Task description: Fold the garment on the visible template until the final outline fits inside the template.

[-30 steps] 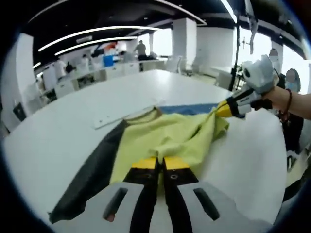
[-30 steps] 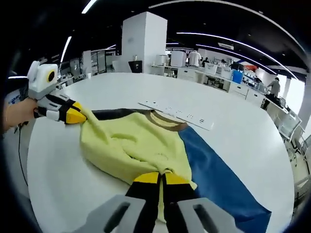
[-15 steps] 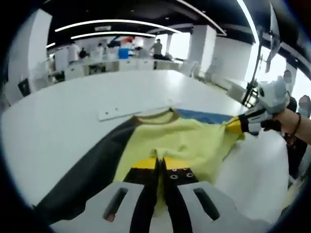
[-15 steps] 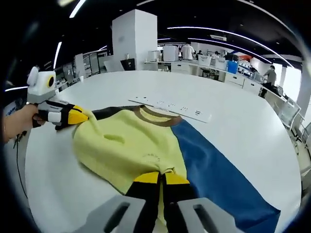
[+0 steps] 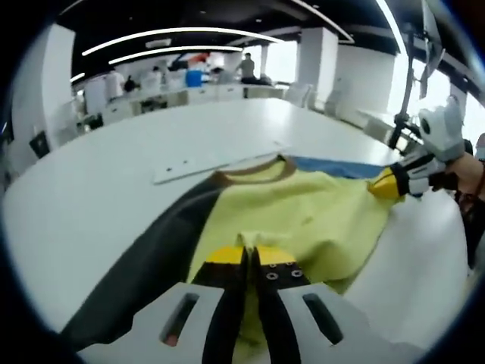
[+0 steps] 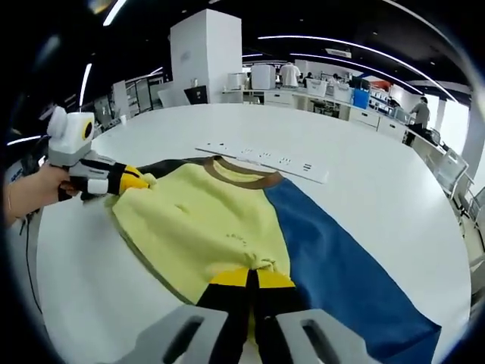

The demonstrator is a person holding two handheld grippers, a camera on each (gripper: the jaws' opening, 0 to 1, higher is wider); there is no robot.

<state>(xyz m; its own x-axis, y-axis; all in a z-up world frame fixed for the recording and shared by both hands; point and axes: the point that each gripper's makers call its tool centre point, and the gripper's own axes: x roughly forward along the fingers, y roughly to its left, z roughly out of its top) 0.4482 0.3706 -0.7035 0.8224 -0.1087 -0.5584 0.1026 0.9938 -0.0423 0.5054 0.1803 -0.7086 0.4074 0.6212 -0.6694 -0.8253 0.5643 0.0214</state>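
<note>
The fingers [image 5: 227, 262] of the left gripper [image 5: 246, 265] are pressed together on the yellow fabric at the near hem of the garment [image 5: 295, 216], and the fingers [image 6: 231, 282] of the right gripper [image 6: 252, 282] are likewise clamped on the yellow cloth at its own near edge — each pair has fabric bunched between its yellow tips.

The white surface [image 5: 98, 197] is broad and rounded, and it carries everything. On it lies the template [image 6: 341, 265], a flat sheet with a blue half in the right gripper view and a dark grey half [image 5: 151, 250] in the left gripper view; the two halves flank the garment on either side. The garment [image 6: 204, 220] is a pale yellow top with a brown collar band [image 6: 242, 176]; it lies spread over the middle of the template, mostly flat with a few soft creases, its collar pointing away from both cameras.

Just beyond the collar sits a long white strip [image 6: 265, 161] with small dark marks, lying flat on the surface.

In the left gripper view the right gripper [image 5: 390, 184] comes in from the right, held by a hand [image 5: 474, 167] — its yellow tips pinch the garment's far corner. In the right gripper view the left gripper [image 6: 136, 182] comes in from the left, held by a hand [image 6: 30, 199], and its tips grip the opposite corner.
</note>
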